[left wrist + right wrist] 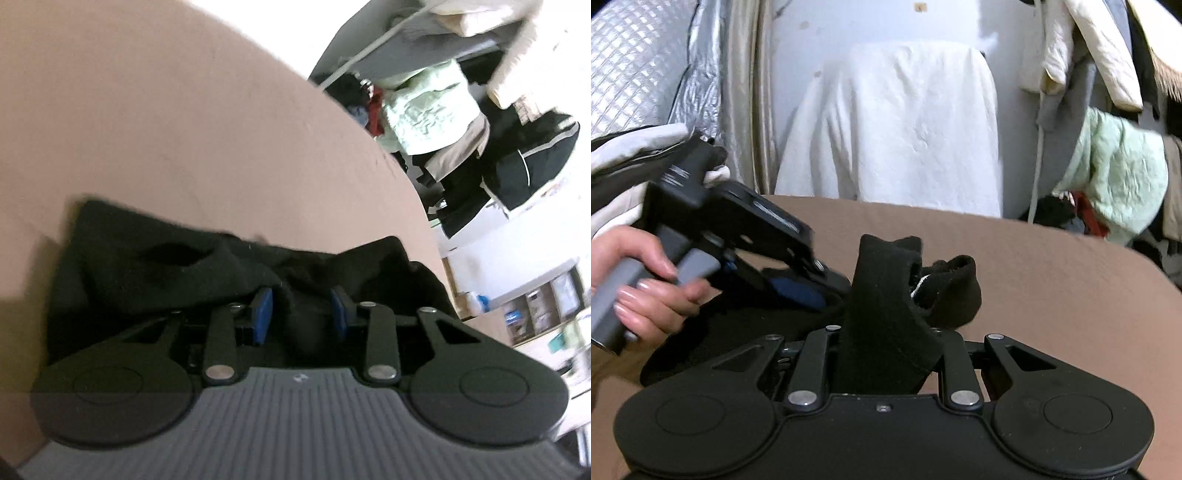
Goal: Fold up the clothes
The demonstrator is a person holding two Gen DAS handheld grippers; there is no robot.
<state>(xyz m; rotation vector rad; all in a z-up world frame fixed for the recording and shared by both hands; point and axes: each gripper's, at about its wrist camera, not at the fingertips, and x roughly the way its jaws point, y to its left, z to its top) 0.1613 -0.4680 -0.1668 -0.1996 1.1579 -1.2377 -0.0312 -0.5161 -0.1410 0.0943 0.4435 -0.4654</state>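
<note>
1. The step in hand looks like the gathering of a small black knitted garment (886, 314) for its fold. It lies bunched on the brown cloth-covered table (1052, 280), near the front edge, with one part lifted off the surface.

2. The right claw (886, 354) is clamped narrow on a thick upright fold of the black fabric, which stands up between its linkage arms. A rounded cuff or opening of the garment curls off to the right, with a glimpse of white inside it.

3. The left claw (301, 314) has its blue pads (263, 314) on either side of a dark hump of the same cloth. The gap is moderate, and I cannot tell whether the pads really press the fabric or merely flank it. From the right wrist view this claw is held in a bare hand (639, 277) – it points down into the garment from the left.

4. The next move, I judge, calls for both grips to be secure, then for drawing the cloth apart so it spreads flat before any fold – the bunching could otherwise trap a crease.

5. No basket or bin shows. Other clothes, a pale green quilted jacket (1119, 173) among them, hang in the background, well apart from the table.
</note>
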